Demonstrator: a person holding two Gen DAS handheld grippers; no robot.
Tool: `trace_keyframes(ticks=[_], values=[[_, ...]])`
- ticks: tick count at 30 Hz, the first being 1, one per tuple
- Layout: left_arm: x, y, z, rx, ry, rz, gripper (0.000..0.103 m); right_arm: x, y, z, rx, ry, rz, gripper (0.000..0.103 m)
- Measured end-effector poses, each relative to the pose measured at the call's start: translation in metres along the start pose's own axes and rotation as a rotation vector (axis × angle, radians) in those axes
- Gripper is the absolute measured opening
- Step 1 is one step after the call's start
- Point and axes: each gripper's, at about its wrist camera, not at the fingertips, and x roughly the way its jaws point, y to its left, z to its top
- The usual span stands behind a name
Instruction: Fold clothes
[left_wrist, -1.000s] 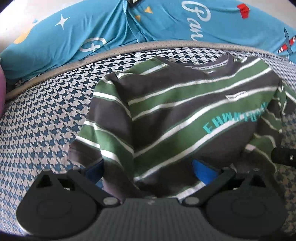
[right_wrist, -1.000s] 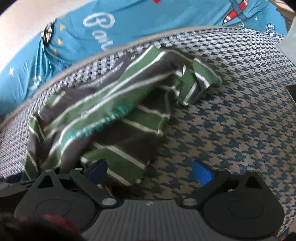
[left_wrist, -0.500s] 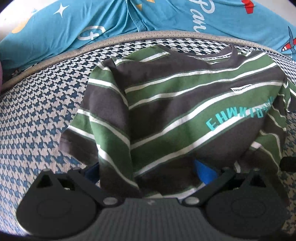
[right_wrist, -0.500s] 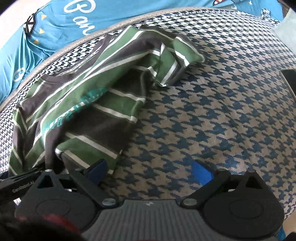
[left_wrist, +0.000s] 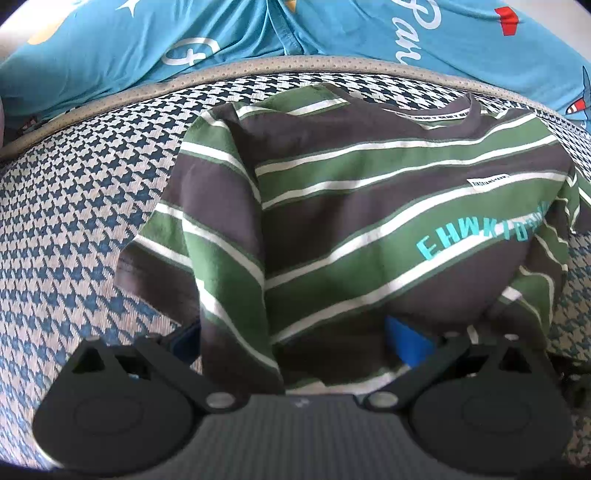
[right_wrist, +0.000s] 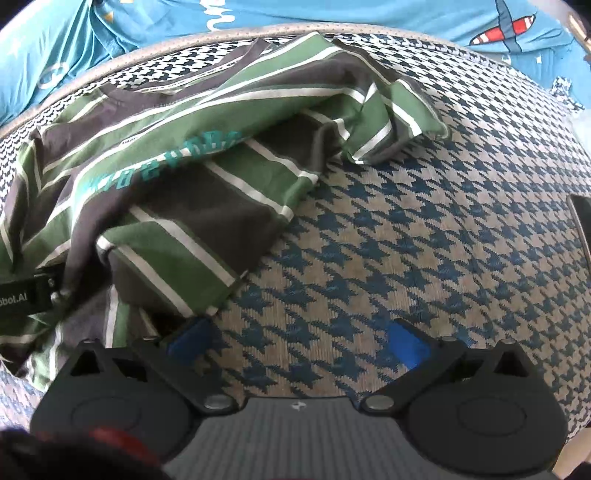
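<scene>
1. Striped shirt lies front-up on the houndstooth cover, collar toward the far edge, teal lettering across the chest. Blue printed fabric lies beyond the cover's piped edge.
2. Left gripper: fingers spread wide, the shirt's lower hem draped across the gap and hiding most of both blue pads. Not clamped; whether the cloth merely rests on the fingers I cannot tell.
3. Right gripper: released, jaws wide apart, both blue pads bare over the cover. The left pad sits just beside the shirt's near right corner; nothing between the jaws.
4. Right side of shirt is untidy: the side panel is flipped over the body and the right sleeve is bunched, seen from the right wrist view. Left sleeve lies mostly flat.
5. Judgement: step in hand is securing the hem corners before a fold.
6. To do it well: shift the right gripper left so one finger slides under the corner, close on both layers, not just the top one.
7. Left gripper should close at the matching hem point, so tension is even.
8. Risk: folding over the bunched sleeve locks in the crease; flatten it first.
</scene>
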Motion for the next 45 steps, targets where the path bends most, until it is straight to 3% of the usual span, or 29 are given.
trace_keyframes(ticks=[14,23,45], values=[[0.003,-0.008,0.01,-0.124,0.023,0.013,0.103,0.0,0.005,0.0,-0.012,-0.017,-0.007,0.103],[0.003,-0.005,0.007,-0.151,0.037,0.015,0.103,-0.002,0.01,-0.01,-0.027,-0.083,-0.013,0.103],[-0.002,0.003,-0.003,-0.077,0.031,-0.003,0.103,-0.002,0.008,-0.004,-0.048,-0.05,0.011,0.103]])
